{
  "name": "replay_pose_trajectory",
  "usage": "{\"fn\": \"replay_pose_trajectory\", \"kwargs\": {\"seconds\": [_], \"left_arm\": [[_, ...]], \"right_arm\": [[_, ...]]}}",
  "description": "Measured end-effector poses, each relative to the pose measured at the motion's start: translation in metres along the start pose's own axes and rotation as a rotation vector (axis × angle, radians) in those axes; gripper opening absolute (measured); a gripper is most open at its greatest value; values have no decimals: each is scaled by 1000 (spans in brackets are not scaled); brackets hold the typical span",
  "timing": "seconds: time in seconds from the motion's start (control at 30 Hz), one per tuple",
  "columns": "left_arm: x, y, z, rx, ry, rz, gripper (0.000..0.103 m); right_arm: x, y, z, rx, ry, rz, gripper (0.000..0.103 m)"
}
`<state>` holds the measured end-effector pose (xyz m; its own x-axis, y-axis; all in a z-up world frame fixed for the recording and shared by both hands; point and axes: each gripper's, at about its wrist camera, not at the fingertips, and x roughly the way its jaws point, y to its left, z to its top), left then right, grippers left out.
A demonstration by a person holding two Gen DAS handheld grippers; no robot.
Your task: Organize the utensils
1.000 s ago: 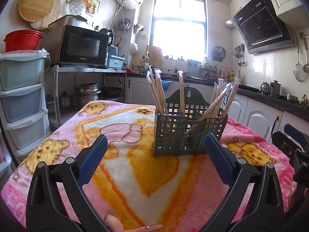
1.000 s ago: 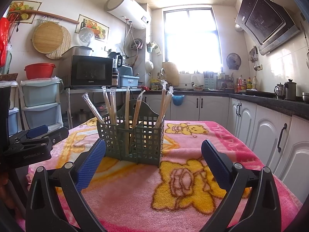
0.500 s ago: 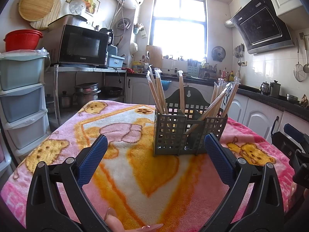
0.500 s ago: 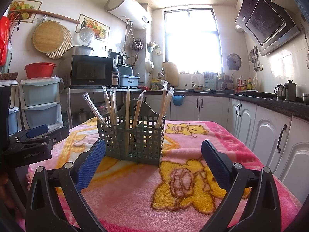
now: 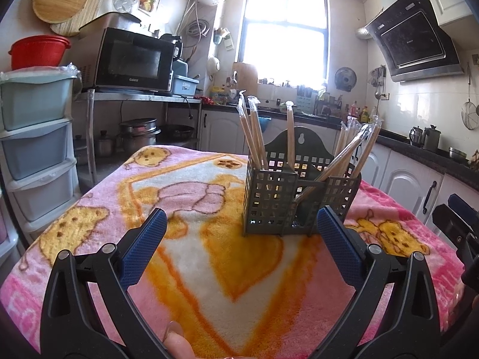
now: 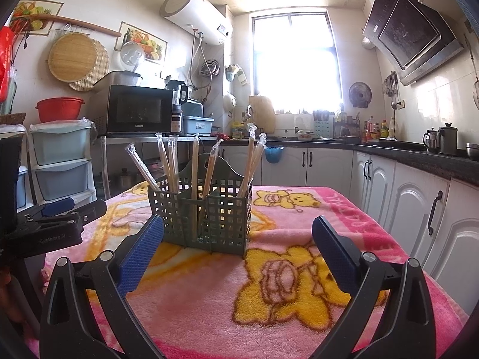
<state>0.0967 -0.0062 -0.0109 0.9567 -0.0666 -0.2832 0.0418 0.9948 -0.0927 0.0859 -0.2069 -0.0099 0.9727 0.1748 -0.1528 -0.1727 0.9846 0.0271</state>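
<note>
Centre frame, I see the grey perforated plastic utensil caddy [image 5: 299,200] holding plastic-wrapped wooden chopsticks [image 5: 253,133], upright on the pink bear-print blanket [image 5: 209,269]. Left gripper [image 5: 241,254] and right gripper [image 6: 236,254] both spread wide, gripping nothing. Black microwave [image 5: 131,59] upper left.

Bright daylight floods from the overexposed window [image 5: 284,33]; fisheye bends edges.
</note>
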Motion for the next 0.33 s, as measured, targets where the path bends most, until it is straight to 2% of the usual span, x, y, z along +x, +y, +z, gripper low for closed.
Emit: {"fn": "replay_pose_trajectory", "kwargs": {"seconds": [0.1,0.17,0.27,0.33], "left_arm": [[3,5,3,-21,31,4,93],[10,14,10,-21,99,31,93],[35,48,23,-24,232,110,93],[66,83,25,-30,384,215,93]], "right_arm": [[2,-4,1,20,11,-2,97],[9,-19,3,72,56,-27,97],[38,-55,4,107,213,-139,97],[68,-83,-1,90,376,-264,97]]}}
